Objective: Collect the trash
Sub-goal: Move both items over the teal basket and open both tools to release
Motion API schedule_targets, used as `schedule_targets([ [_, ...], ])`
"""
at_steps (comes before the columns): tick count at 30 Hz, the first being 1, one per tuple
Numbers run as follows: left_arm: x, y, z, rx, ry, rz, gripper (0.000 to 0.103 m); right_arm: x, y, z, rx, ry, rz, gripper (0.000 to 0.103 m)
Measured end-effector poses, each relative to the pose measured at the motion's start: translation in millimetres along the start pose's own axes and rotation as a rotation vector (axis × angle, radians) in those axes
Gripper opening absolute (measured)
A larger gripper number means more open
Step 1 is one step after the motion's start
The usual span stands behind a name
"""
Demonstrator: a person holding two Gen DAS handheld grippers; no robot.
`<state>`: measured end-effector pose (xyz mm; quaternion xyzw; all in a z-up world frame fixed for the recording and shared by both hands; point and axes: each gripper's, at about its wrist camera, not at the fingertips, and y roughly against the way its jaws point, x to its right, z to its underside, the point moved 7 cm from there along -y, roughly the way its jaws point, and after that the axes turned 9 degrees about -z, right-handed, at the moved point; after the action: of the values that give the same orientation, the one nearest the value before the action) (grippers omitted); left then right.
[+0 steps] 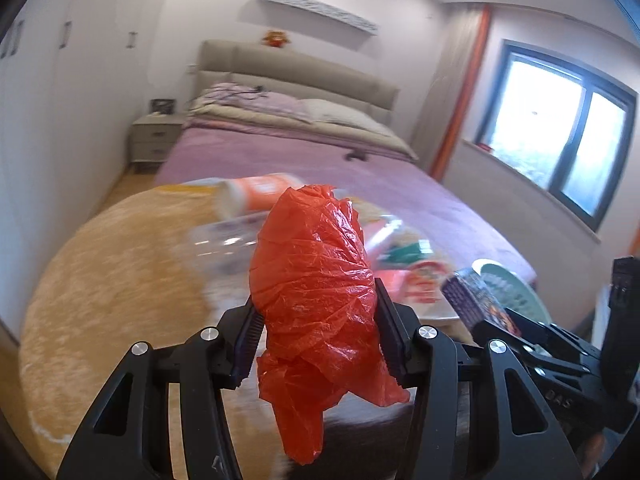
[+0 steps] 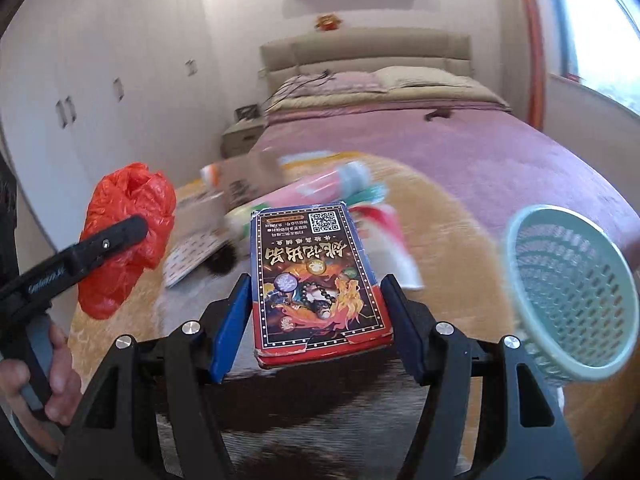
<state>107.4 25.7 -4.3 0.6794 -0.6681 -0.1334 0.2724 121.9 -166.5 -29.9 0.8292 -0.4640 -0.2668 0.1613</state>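
Trash remains scattered across the round desk (image 2: 460,216): cup, wrappers, papers. Left claw (image 1: 316,332) clamps a crumpled red plastic bag (image 1: 316,280); right claw (image 2: 320,312) clamps a printed box (image 2: 316,276). Both tilt downward, raised above the desk's near edge. Neither item sits in the green basket (image 2: 568,304) at its right edge.

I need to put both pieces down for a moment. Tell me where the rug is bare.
Bare rug lies left of the trash pile, out to the floor by the wardrobe. More rug shows between the pile and the green basket. The middle is crowded with packets and a cup. The bed behind is largely clear.
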Motion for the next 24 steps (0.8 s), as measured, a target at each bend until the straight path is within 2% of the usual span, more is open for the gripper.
schedule_targets([
  [13, 154.1, -38.2, 5.7, -0.048, -0.202, 0.196, 0.049, 145.9, 67.5, -11.9, 0.123, -0.226, 0.226, 0.061],
  [17, 199.2, -63.4, 15.4, -0.114, -0.233, 0.263, 0.049, 191.0, 74.0, -5.4, 0.106, -0.293, 0.319, 0.061],
  [24, 260.7, -101.8, 38.8, -0.206, -0.296, 0.335, 0.049, 255.2, 64.0, 18.1, 0.038, -0.443, 0.404, 0.061],
])
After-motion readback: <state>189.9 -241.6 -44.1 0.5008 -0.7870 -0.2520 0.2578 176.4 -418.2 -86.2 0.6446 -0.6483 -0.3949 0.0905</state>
